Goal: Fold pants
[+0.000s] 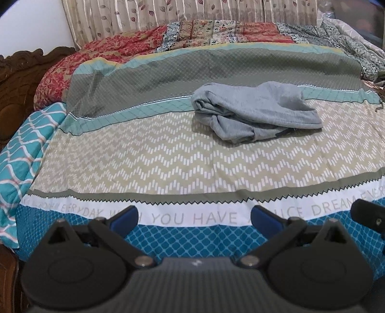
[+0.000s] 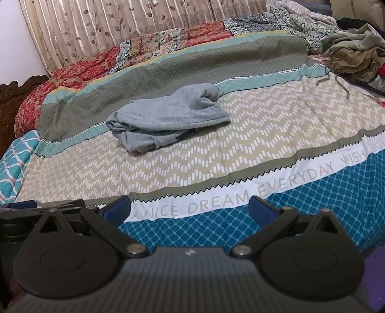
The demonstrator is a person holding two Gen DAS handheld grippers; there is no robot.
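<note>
Grey pants (image 1: 257, 110) lie in a folded, bunched heap on the patterned bedsheet (image 1: 168, 154), past the middle of the bed; they also show in the right wrist view (image 2: 166, 118). My left gripper (image 1: 193, 218) is open and empty, low over the near edge of the bed, well short of the pants. My right gripper (image 2: 190, 209) is open and empty, also over the near edge, to the right of the left one. Part of the right gripper's body (image 1: 368, 214) shows at the right edge of the left wrist view.
A pile of other clothes (image 2: 353, 55) lies at the far right of the bed. A red and floral quilt (image 1: 120, 48) is bunched along the far side by the curtain (image 1: 156, 16). A carved wooden headboard (image 1: 16, 79) stands at the left.
</note>
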